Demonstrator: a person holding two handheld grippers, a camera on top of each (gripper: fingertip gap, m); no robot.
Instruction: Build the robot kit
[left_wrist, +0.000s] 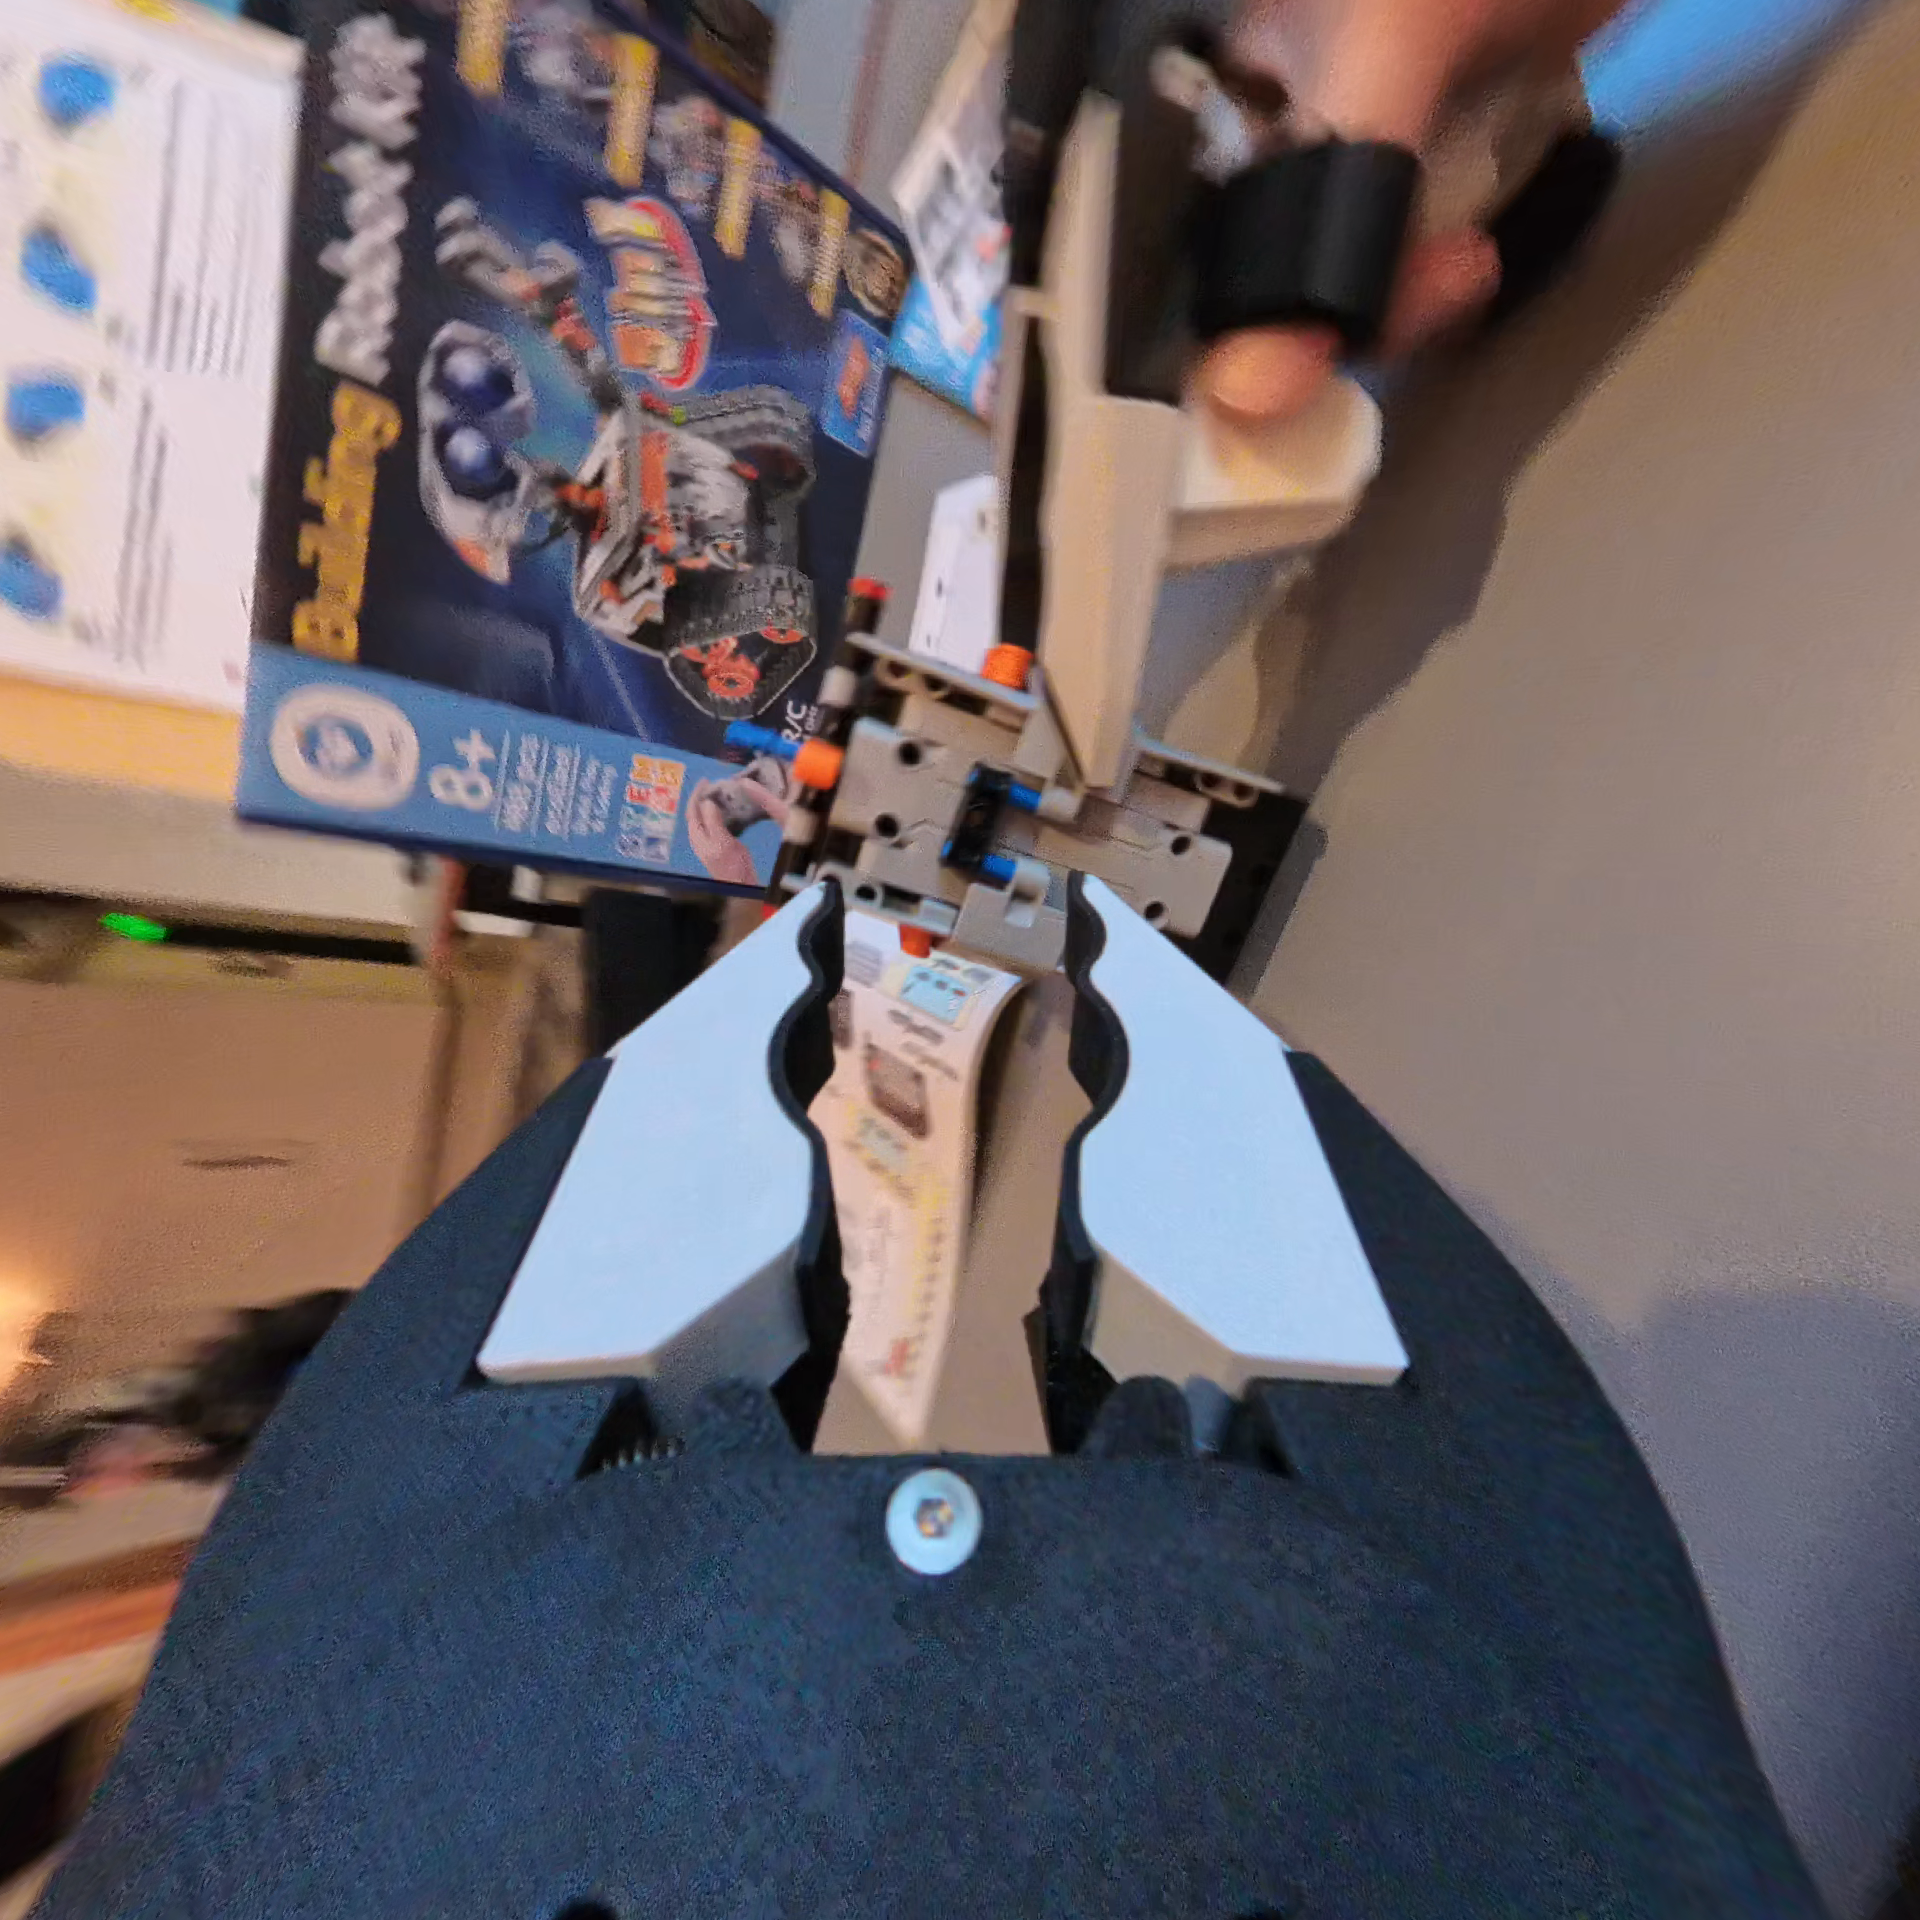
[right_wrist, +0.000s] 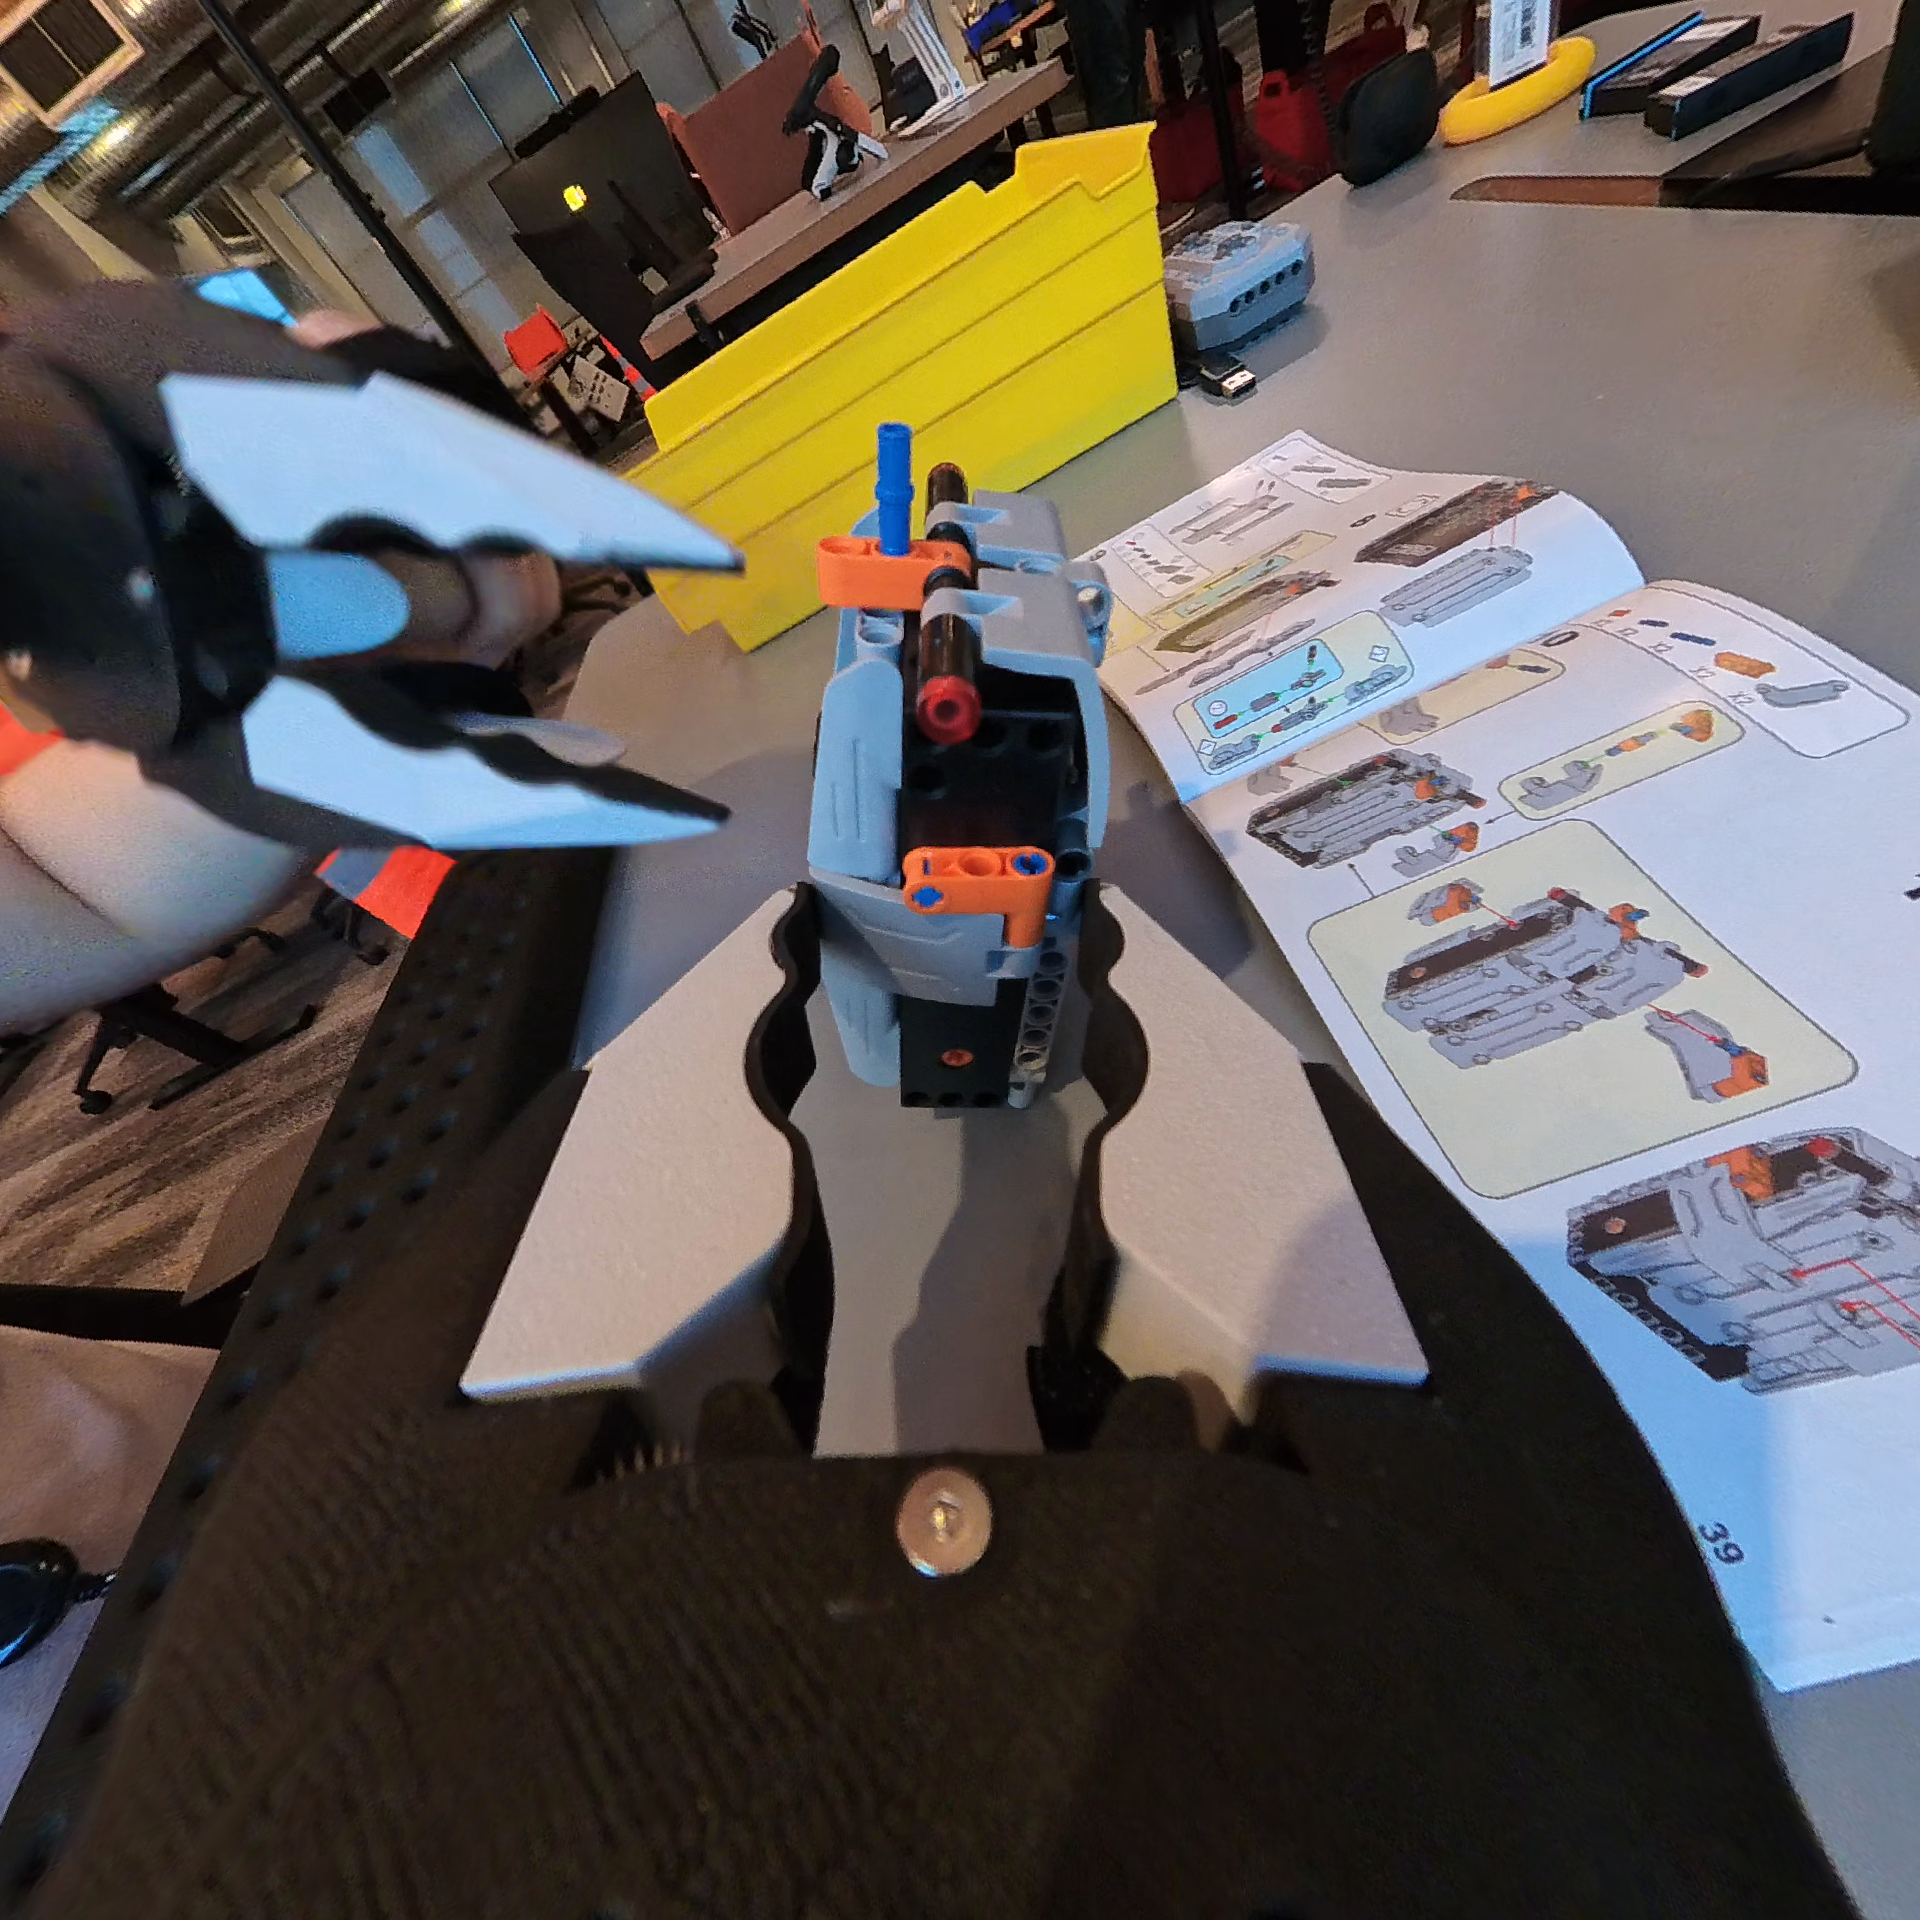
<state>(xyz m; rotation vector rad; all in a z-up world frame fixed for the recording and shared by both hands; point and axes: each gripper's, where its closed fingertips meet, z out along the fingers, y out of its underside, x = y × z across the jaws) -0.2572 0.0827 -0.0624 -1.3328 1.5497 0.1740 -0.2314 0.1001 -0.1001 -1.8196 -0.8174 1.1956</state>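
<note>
A grey, black and orange toy-brick assembly (right_wrist: 956, 790) with a blue pin and a red-tipped black axle stands upright on the grey table (right_wrist: 1558, 343). My right gripper (right_wrist: 951, 925) is shut on its lower part, one finger on each side. My left gripper (right_wrist: 727, 686) is open and empty, held in a hand just left of the assembly and apart from it. In the left wrist view, my left gripper (left_wrist: 951, 904) points at the assembly (left_wrist: 935, 790) with its tips close to it. The right gripper (left_wrist: 1086, 748) comes in there from above, held by a hand.
An open instruction booklet (right_wrist: 1507, 831) lies right of the assembly. A yellow bin (right_wrist: 935, 343) stands behind it, with a grey block (right_wrist: 1236, 281) to its right. The blue kit box (left_wrist: 561, 468) is beyond the assembly in the left wrist view. The table edge drops off at left. Both grippers' tips are roughly 40 cm from the grey block (right_wrist: 1236, 281).
</note>
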